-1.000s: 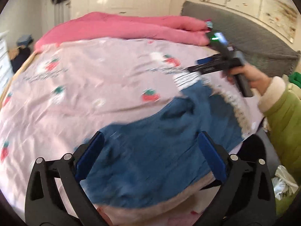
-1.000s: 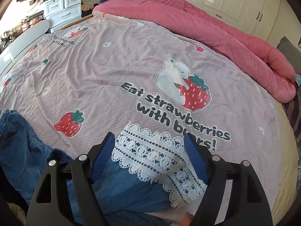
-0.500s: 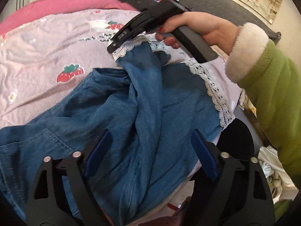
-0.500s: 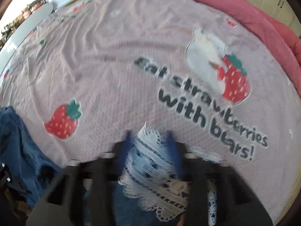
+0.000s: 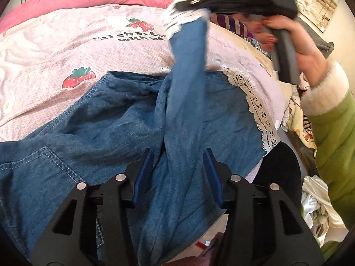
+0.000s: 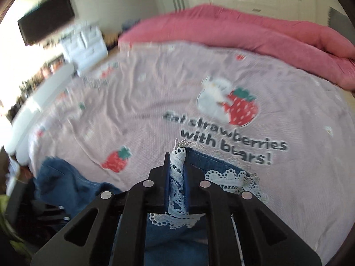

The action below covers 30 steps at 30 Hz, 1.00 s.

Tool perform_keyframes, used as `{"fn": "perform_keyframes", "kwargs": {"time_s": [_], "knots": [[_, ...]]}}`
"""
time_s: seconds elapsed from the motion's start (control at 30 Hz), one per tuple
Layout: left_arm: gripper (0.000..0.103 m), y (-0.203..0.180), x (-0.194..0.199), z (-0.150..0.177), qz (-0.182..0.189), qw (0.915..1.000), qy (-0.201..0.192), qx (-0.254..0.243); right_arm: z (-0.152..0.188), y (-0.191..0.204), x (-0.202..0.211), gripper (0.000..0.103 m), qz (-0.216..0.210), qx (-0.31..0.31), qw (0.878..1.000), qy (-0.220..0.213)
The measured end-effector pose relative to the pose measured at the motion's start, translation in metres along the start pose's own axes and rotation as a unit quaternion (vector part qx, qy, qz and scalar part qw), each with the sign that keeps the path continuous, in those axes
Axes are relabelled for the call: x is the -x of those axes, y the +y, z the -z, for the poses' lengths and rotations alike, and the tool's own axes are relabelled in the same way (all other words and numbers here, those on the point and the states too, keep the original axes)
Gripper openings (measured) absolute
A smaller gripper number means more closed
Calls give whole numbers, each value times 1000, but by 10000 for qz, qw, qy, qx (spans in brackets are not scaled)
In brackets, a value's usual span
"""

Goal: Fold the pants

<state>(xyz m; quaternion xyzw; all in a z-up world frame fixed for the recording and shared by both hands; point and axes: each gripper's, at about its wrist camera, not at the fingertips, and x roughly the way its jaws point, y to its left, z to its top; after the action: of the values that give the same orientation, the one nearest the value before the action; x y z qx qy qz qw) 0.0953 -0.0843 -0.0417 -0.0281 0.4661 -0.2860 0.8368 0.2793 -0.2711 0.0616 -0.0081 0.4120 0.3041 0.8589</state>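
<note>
Blue denim pants (image 5: 106,119) with white lace hems lie crumpled on a pink strawberry bedsheet (image 5: 55,51). My left gripper (image 5: 177,173) points down at them, low in the left wrist view. Its jaws are closing around a raised ridge of denim, and a gap still shows beside each blue pad. My right gripper (image 6: 177,161) is shut on the lace hem (image 6: 177,177) of one leg. In the left wrist view, that right gripper (image 5: 179,6) holds the leg stretched up off the bed. The other leg's lace hem (image 5: 255,104) lies flat near the bed's edge.
A rolled pink quilt (image 6: 255,31) lies along the far side of the bed. White drawers (image 6: 86,44) and a dark screen (image 6: 46,28) stand beyond it. The person's hand and green sleeve (image 5: 330,137) are at the right, above bags and cloth (image 5: 317,210) beside the bed.
My right gripper shut on the lace hem and lifted it off the sheet. My left gripper dropped onto the denim, and its jaws narrowed around a fold.
</note>
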Motion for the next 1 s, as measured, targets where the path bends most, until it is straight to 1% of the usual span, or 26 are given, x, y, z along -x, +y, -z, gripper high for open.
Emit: {"fn": "perform_keyframes", "kwargs": {"time_s": [0.03,0.17,0.2,0.3,0.33,0.4,0.43,0.5,0.53,0.63,0.73,0.77,0.8,0.83,0.9,0.93,1.0], "knots": [[39,-2,-1,0,2,10000,-5,-23,5,-3,18,9,11,-91,9998,-189],[28,-8,0,-1,64,9999,-4,-128,29,-11,65,9,-61,-394,9973,-612],[26,-11,0,-2,94,9998,5,-181,36,-12,75,9,-23,-412,9967,-693],[20,-17,1,-1,106,9994,33,-324,60,-17,96,9,23,-603,9949,-804],[16,-19,1,0,91,9991,62,-416,72,-19,104,9,7,-707,9939,-849],[16,-22,2,2,70,9986,94,-515,93,-21,116,9,18,-814,9927,-888],[16,-23,4,3,41,9981,103,-598,105,-23,119,9,90,-909,9921,-856],[16,-25,7,6,-37,9972,127,-735,125,-26,123,9,49,-996,9921,-761],[16,-26,8,8,-69,9966,145,-807,138,-26,125,9,143,-1041,9920,-704],[16,-26,8,13,-112,9954,242,-919,169,-23,122,10,248,-1093,9929,-406],[16,-27,5,21,-159,9937,359,-1049,194,-24,117,13,200,-1189,9927,-98],[16,-28,4,23,-170,9935,379,-1061,201,-24,116,15,188,-1200,9926,13],[16,-28,4,24,-176,9933,399,-1070,205,-23,116,23,207,-1198,9925,90],[16,-27,4,26,-172,9933,393,-1069,209,-21,116,36,250,-1190,9924,160],[16,-28,5,27,-151,9933,389,-1073,213,-21,120,51,298,-1167,9926,180],[16,-28,6,27,-171,9930,376,-1102,212,-20,122,54,279,-1134,9930,149],[16,-29,6,27,-185,9927,389,-1123,208,-19,123,54,154,-1091,9938,112]]}}
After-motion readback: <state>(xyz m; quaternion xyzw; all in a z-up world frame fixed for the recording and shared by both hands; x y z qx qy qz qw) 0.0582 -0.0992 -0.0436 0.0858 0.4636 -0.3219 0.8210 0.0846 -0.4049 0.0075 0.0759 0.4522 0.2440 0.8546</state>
